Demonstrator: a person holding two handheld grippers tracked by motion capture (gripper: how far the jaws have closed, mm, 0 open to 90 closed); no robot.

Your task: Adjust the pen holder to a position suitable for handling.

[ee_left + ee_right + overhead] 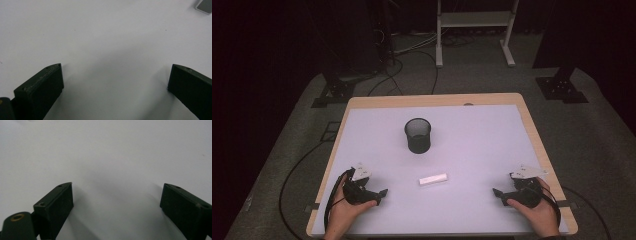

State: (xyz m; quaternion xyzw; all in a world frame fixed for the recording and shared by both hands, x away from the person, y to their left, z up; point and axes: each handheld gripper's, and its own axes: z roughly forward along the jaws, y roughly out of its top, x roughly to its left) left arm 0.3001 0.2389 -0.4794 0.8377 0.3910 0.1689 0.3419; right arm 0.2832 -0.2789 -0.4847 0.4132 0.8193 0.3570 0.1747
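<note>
Overhead first: the table (pixel 362 220) carries a white sheet, with a black mesh cup (pixel 418 135) standing upright at mid-table toward the far side and a small white bar (pixel 433 179) lying flat nearer the person, roughly midway between the two hands. The bar lies well apart from the cup and touches neither gripper. At the near left corner the left hand (pixel 343 209) holds the left gripper (pixel 382 195) low over the sheet, its tips pointing inward toward the bar, a grey plate (pixel 361 172) on top of it. At the near right corner the right hand (pixel 539 210) holds the right gripper (pixel 498 194) the same way, mirrored, also pointing inward, with a grey plate (pixel 527 171) above it. Both stand well apart from the bar. Left gripper view: the left gripper (pixel 115 75) has its two black jaws spread wide, with bare white sheet between them and nothing gripped; a small grey object (pixel 204 6) with a pale edge shows at the upper right corner, too cropped to identify. Right gripper view: the right gripper (pixel 116 192) likewise has its jaws spread wide over bare white sheet, nothing between them, and a brass-coloured fitting (pixel 17 217) shows at the lower left on the gripper body.
</note>
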